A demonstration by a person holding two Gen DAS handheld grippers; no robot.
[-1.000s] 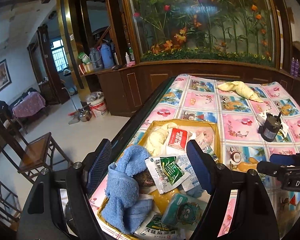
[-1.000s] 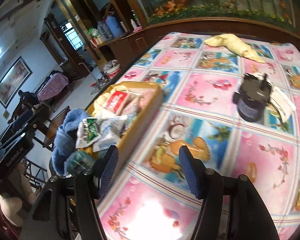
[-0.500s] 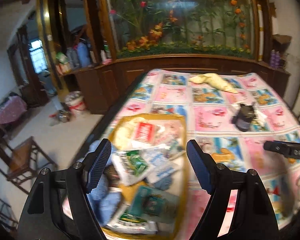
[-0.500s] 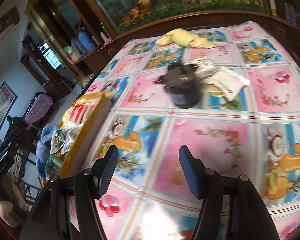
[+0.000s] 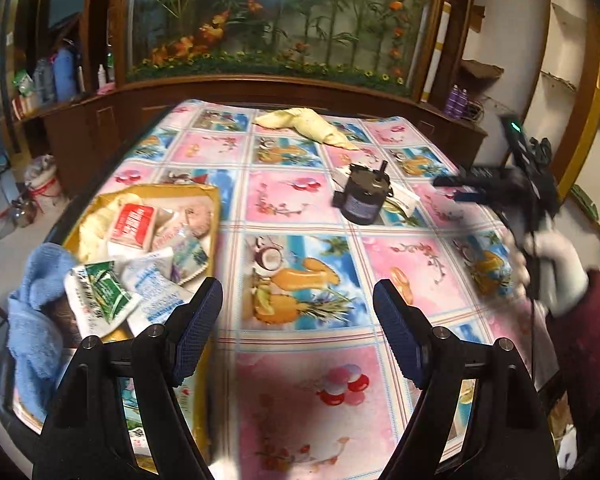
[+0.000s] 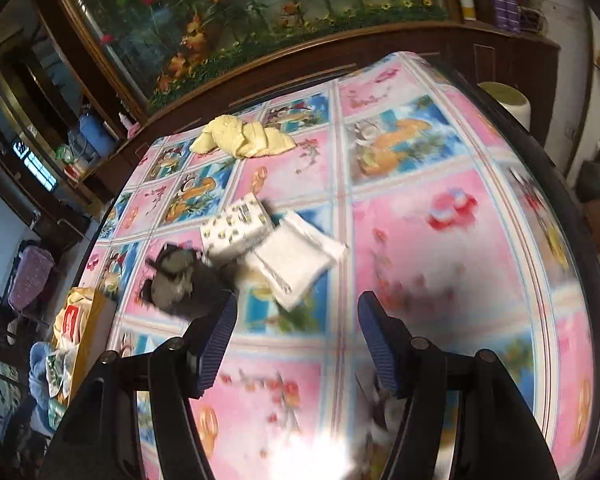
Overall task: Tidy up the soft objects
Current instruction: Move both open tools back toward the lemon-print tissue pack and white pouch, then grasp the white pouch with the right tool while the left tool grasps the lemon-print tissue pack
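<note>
Hovering over the tabletop (image 5: 300, 208), both the left gripper (image 5: 298, 324) and right gripper (image 6: 296, 340) stand wide and empty, near the white packets (image 6: 296, 258).

My right gripper (image 6: 296, 340) hangs empty with its jaws spread wide over the patterned tablecloth (image 6: 440, 264), pointing at a white packet (image 6: 300, 260) that overlaps a printed tissue pack (image 6: 236, 228), a blurred dark jar (image 6: 180, 284) just left and a yellow cloth (image 6: 244, 140) beyond.

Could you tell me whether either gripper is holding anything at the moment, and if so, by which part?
Nothing is held. The left gripper and right gripper are both open, with only tablecloth between their fingers.
</note>
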